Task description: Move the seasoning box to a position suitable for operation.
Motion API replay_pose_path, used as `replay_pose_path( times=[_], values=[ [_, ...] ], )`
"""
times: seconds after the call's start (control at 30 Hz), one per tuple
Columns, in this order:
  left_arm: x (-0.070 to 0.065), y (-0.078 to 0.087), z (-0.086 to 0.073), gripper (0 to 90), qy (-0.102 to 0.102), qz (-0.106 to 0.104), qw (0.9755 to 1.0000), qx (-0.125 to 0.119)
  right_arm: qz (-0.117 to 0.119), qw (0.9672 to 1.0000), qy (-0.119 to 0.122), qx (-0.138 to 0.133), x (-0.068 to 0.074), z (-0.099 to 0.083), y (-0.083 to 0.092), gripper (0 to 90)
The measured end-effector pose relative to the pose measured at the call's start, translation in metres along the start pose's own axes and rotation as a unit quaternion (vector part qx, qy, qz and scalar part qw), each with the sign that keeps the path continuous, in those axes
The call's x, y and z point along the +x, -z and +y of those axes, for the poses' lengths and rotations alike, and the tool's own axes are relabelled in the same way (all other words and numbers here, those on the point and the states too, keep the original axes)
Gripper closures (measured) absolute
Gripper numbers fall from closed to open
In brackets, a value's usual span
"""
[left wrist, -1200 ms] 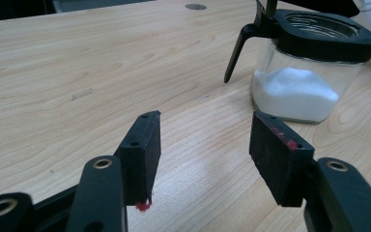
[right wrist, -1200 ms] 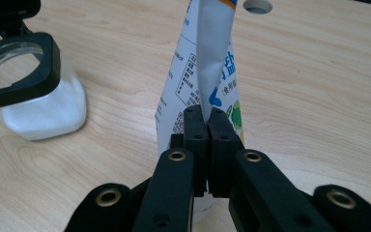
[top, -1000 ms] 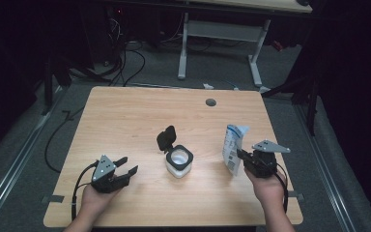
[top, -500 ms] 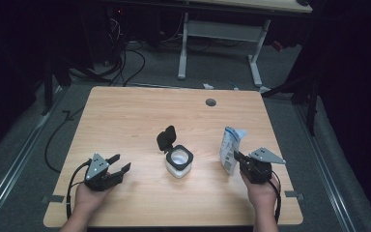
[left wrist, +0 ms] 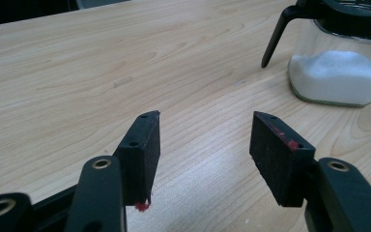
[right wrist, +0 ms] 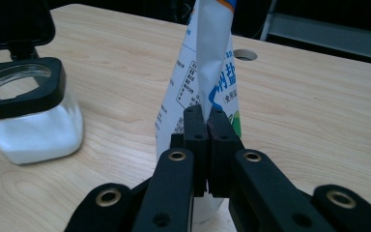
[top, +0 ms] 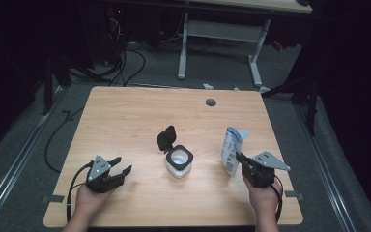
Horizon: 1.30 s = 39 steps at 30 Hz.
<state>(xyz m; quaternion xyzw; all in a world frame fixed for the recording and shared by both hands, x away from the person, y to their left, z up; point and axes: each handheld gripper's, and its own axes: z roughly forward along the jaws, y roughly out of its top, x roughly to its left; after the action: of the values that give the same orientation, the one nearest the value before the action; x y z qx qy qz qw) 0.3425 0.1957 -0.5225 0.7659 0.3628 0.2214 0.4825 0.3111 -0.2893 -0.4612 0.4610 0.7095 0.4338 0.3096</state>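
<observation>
A square glass jar (top: 179,162) holding white grains stands mid-table, its black flip lid (top: 166,137) open and tilted back. To its right a white and blue salt bag (top: 232,146) stands upright, and my right gripper (top: 238,158) is shut on its lower side. In the right gripper view the jaws of my right gripper (right wrist: 206,116) pinch a fold of the bag (right wrist: 212,58), with the jar (right wrist: 29,121) at the left. My left gripper (top: 122,165) rests open near the front left, nothing between its jaws. From the left gripper (left wrist: 205,140) the jar (left wrist: 338,72) is ahead to the right.
The wooden table (top: 125,116) has a round cable hole (top: 210,102) near its far edge. Beyond it stand a desk frame (top: 222,34) and loose cables (top: 125,58) on the dark floor. Cables trail from both grippers over the front edge.
My right hand has drawn back slightly toward the front edge with the bag still in its jaws. The left hand and the jar have stayed put.
</observation>
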Motion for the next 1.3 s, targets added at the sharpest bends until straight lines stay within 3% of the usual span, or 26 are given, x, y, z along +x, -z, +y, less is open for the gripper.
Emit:
replay_pose_path(
  times=[0.23, 0.4, 0.77, 1.3],
  values=[
    [0.001, 0.001, -0.001, 44.8, 0.005, -0.001, 1.0, -0.001, -0.032, 0.9993, -0.008, -0.018, -0.006, -0.007, -0.001, 89.1],
    [0.001, 0.001, 0.0, 44.8, 0.004, -0.002, 1.0, 0.0, -0.041, 0.9988, -0.018, -0.02, -0.014, -0.015, -0.006, 89.1],
    [0.002, 0.001, 0.0, 44.8, 0.003, -0.004, 1.0, 0.0, -0.044, 0.9988, -0.014, -0.013, -0.015, -0.018, -0.016, 89.0],
    [0.002, 0.001, 0.001, 44.8, 0.005, -0.01, 0.9999, 0.0, -0.052, 0.9982, -0.025, -0.014, -0.018, -0.025, -0.009, 82.2]
  ],
)
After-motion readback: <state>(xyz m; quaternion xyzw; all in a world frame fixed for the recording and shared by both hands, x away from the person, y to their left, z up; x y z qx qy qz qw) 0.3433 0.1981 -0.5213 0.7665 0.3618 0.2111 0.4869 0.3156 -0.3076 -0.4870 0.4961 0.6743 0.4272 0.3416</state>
